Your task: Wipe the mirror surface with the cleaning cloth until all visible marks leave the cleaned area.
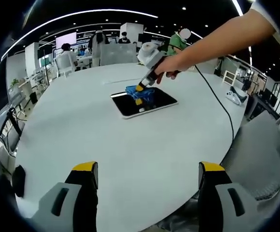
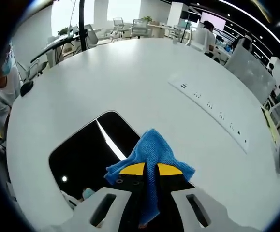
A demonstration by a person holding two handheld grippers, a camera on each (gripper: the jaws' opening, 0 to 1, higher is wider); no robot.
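A dark rectangular mirror (image 1: 144,103) lies flat on the white round table (image 1: 130,145). In the left gripper view, a person's hand holds the right gripper (image 1: 140,88) down on the mirror, shut on a blue cleaning cloth (image 1: 140,93). My left gripper (image 1: 147,175) stands open near the table's near edge, nothing between its yellow-tipped jaws. In the right gripper view, the right gripper (image 2: 150,169) pinches the blue cloth (image 2: 149,151) over the mirror (image 2: 89,154), which reflects ceiling lights.
A black cable (image 1: 217,99) runs across the table's right side. A strip of sockets (image 2: 212,108) is set into the tabletop. Chairs, desks and seated people (image 1: 65,53) stand beyond the table's far edge. A grey chair (image 1: 256,154) sits at the right.
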